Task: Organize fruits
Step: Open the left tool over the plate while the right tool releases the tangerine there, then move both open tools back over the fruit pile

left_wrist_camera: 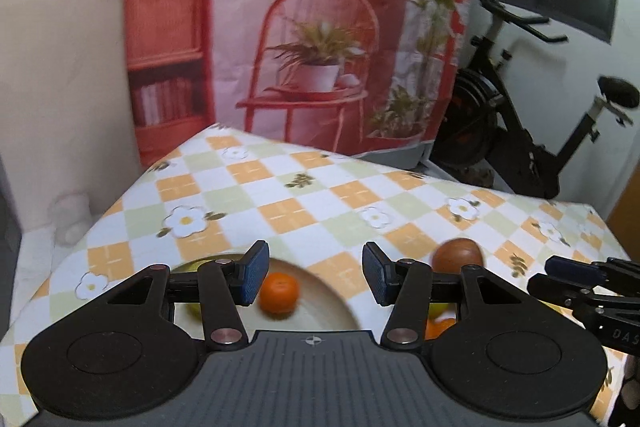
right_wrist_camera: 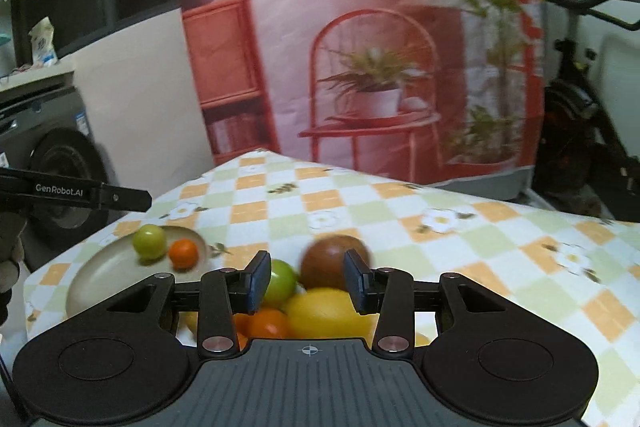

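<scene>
From the left wrist, the left gripper (left_wrist_camera: 315, 277) hangs with jaws apart and empty over the round cream plate (left_wrist_camera: 320, 307), where a small orange tangerine (left_wrist_camera: 279, 293) lies.

The right wrist alone shows the pile: the right gripper (right_wrist_camera: 307, 281), jaws narrowly apart and empty, faces a brown round fruit (right_wrist_camera: 334, 263), green fruit (right_wrist_camera: 284, 281) and yellow lemon (right_wrist_camera: 328, 313) on the checked table (right_wrist_camera: 480, 247). Best lower squarely over one fruit before closing.
</scene>
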`<state>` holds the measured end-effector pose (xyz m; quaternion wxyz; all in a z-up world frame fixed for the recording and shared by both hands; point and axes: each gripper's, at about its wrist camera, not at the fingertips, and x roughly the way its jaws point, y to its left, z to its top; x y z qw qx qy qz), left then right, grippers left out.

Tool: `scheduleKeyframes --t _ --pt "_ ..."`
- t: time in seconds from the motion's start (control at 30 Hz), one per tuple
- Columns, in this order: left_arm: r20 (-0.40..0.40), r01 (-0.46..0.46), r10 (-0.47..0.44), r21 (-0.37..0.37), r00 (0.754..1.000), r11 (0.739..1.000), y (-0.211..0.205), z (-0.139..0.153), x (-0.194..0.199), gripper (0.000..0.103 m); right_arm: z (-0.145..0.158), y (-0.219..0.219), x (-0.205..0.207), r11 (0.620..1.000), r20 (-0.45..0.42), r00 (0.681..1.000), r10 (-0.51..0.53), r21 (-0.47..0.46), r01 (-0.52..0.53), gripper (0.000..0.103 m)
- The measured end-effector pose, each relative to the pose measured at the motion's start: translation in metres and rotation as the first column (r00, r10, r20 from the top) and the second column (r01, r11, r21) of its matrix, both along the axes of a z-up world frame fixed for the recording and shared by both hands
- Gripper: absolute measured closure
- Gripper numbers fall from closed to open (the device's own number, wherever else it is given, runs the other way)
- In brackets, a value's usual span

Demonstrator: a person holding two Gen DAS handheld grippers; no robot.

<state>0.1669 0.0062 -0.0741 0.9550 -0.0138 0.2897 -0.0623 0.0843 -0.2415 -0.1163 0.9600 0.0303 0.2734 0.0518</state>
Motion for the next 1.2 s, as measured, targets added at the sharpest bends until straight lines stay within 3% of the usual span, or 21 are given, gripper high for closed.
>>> scheduleKeyframes --t 0.27,0.43,0.83,1.2 --pt "-0.003 -0.024 0.024 0.066 1.0 0.997 -0.044 0.005 -0.01 0.049 -0.014 -0.046 -0.046 0.997 0.036 0.999 -0.027 0.077 0.024 0.065" --pt "-0.012 -0.08 0.081 0.069 0.997 0.994 -0.053 0.004 -0.019 0.049 -0.023 -0.071 -0.064 0.992 0.018 0.999 -0.027 0.124 0.024 0.065" --pt "-0.021 -0.12 0.121 0.048 0.992 0.992 -0.049 0.006 -0.041 0.049 -0.041 -0.064 -0.079 0.995 -0.022 0.999 0.041 0.093 -0.039 0.065" --pt "-0.026 0.004 -0.002 0.069 1.0 0.998 -0.053 0.006 -0.047 0.049 -0.031 -0.05 -0.085 0.997 0.001 1.0 -0.015 0.081 0.015 0.065"
